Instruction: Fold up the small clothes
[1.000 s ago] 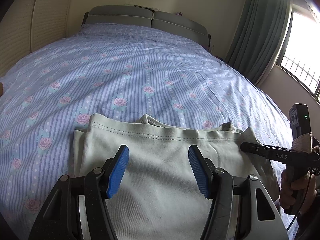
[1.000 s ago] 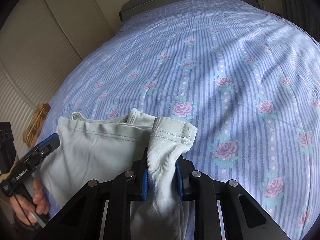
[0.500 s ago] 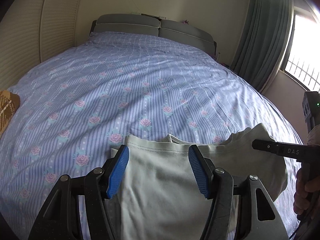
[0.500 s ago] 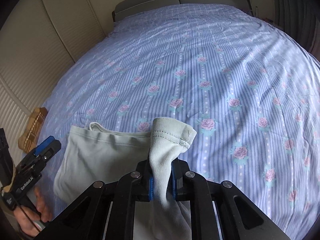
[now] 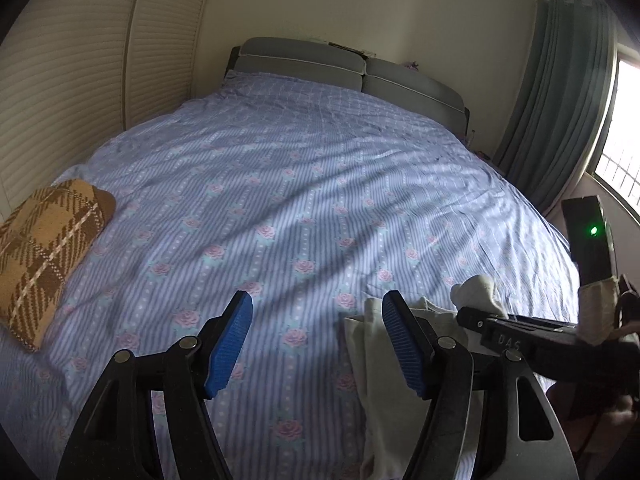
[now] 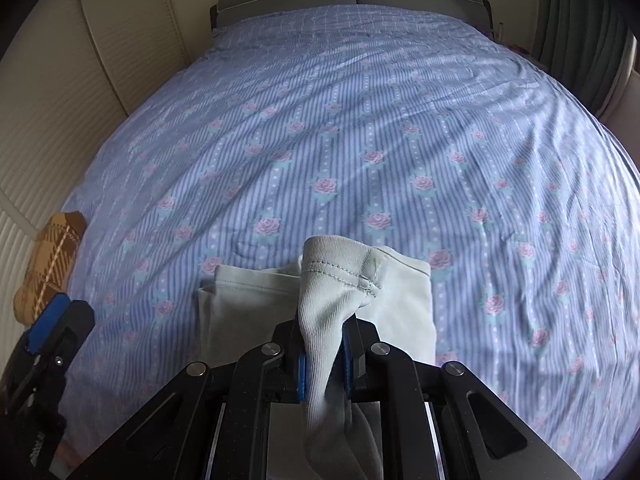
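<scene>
- Bedroom, blue striped rose-print bedsheet (image 6: 360, 120) as the work surface; brown plaid knitted cushion (image 5: 44, 248) at its left edge.
- Your right gripper (image 6: 323, 360) is clamped on a hemmed fold of the pale grey-green ribbed garment (image 6: 404, 304), lifting it off the rest, probably to carry it over for a fold.
- Rest of the garment lies flat on the sheet just beyond the jaws.
- Your left gripper (image 5: 316, 344) is opening, nothing between its blue pads; cloth sits beside the right pad.
- Garment's near half is hidden under both tools; can't tell how many layers you hold.
</scene>
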Available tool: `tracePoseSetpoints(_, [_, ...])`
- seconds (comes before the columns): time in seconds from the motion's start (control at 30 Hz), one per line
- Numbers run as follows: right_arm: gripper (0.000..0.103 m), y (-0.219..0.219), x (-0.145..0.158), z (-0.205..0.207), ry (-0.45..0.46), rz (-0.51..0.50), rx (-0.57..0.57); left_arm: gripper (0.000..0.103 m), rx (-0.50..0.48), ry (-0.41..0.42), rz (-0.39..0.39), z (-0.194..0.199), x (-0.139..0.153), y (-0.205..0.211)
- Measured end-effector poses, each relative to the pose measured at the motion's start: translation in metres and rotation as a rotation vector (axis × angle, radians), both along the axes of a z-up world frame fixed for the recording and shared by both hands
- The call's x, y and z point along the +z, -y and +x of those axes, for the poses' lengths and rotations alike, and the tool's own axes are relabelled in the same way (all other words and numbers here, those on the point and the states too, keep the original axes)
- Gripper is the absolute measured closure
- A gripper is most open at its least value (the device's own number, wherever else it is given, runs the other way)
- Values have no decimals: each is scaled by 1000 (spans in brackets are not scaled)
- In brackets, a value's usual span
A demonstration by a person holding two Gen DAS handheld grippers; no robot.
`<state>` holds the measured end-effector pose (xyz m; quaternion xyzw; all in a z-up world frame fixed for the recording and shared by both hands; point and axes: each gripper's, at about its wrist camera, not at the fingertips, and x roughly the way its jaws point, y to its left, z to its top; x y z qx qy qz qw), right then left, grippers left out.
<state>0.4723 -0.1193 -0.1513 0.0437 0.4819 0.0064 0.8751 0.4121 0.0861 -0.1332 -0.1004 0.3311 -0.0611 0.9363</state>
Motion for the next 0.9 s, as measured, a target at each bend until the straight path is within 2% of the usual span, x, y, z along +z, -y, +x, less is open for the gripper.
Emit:
tracePoseSetpoints(0.07, [89,-18,-13,6,-12,-19,-9,36,15,-12,-14,1,-4,-11])
tracePoseSetpoints(0.2, [88,-37,-38,16,-61,19,-12,36,25,-19,-19,3,-8,-19])
tracePoseSetpoints(0.27, [80,-41,-42,16,-68,40,16,36,20,-19,-25,5,-10,-19])
tracePoseSetpoints(0.37, [66,-43,-34,9,-24,37,79,36,1,-27,-27,9,-15,-12])
tracePoseSetpoints(0.53, [53,-16,4,-21,110,79,112,36,-63,-23,-36,7,-14,3])
tracePoseSetpoints(0.63, [52,9,19,-48,184,39,93,36,-152,-20,-77,6,-14,18])
tracePoseSetpoints(0.8, [52,47,11,-85,209,-2,53,37,-282,-58,-60,9,-28,56])
tracePoseSetpoints(0.87, [52,55,2,-96,205,-11,52,42,-308,-79,-46,12,-38,69])
tracePoseSetpoints(0.9, [52,57,-3,-100,204,-16,55,50,-319,-93,-43,15,-43,74])
